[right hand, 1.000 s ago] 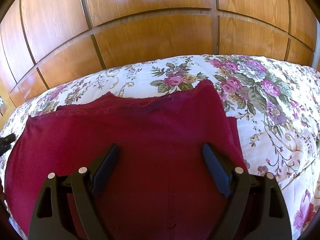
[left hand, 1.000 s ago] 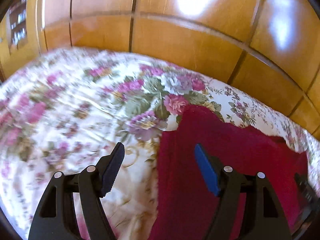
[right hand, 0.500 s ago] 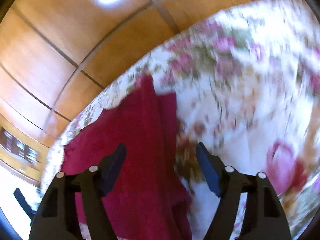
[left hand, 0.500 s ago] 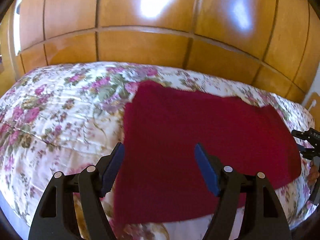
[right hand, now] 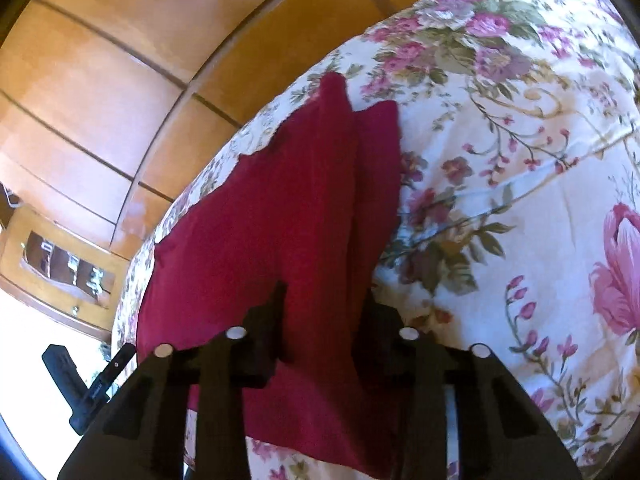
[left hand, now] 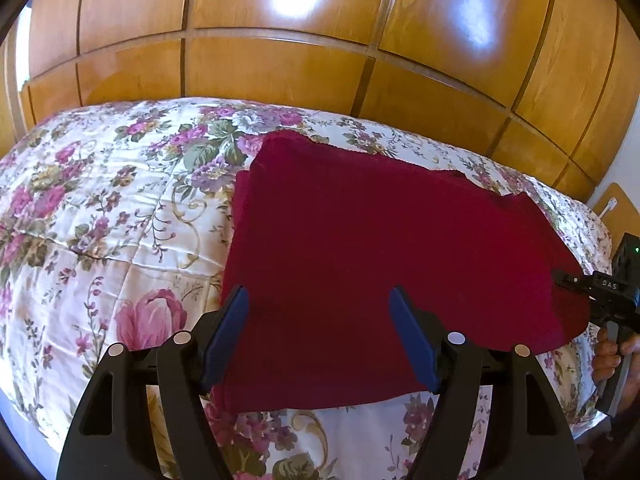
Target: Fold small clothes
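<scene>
two claws over red cloth (left hand: 392, 248), left claw (left hand: 320, 332) spread, right claw (right hand: 322, 312) pinching it

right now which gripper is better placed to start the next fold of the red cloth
Probably the right gripper: its fingers are narrowed around a raised edge of the red cloth. The left gripper hangs wide open above the cloth, gripping nothing, over the floral bedspread.

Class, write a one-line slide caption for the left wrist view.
Open left gripper poised over a folded red garment on a floral bedspread.
</scene>
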